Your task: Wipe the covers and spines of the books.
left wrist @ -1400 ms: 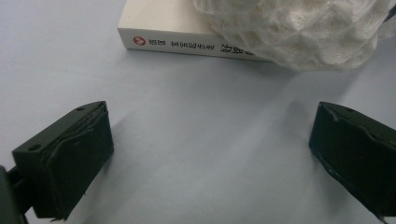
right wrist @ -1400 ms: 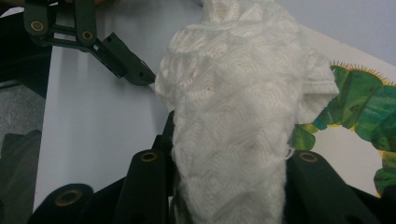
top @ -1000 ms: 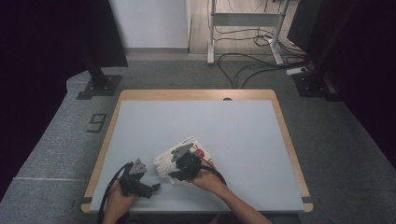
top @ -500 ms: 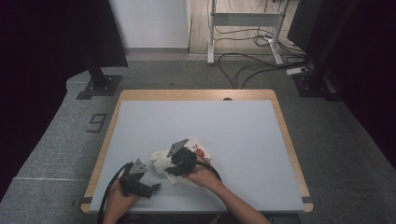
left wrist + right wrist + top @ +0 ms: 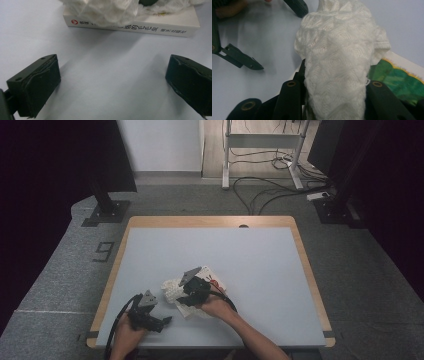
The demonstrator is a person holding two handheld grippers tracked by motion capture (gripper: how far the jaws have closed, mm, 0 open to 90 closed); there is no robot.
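A white knitted cloth [image 5: 171, 290] lies bunched on the left end of a white book [image 5: 216, 281] near the table's front. My right gripper [image 5: 186, 289] is over the book, shut on the cloth. In the right gripper view the cloth [image 5: 339, 57] swells up between the jaws of the right gripper [image 5: 334, 100] and hides part of the book's green cover [image 5: 402, 77]. My left gripper [image 5: 167, 320] rests on the table to the front left, open and holding nothing. From the left gripper [image 5: 115, 82], the book's spine [image 5: 160, 27] lies ahead under the cloth [image 5: 105, 10].
The pale grey table [image 5: 260, 255] has a wooden rim, and its front edge is right by the hands. A black cable [image 5: 117, 325] trails from the left gripper over that edge. Beyond the table are stand feet and floor cables [image 5: 260, 185].
My right gripper has shifted a little to the left across the book, taking the cloth with it. The left gripper has stayed where it was.
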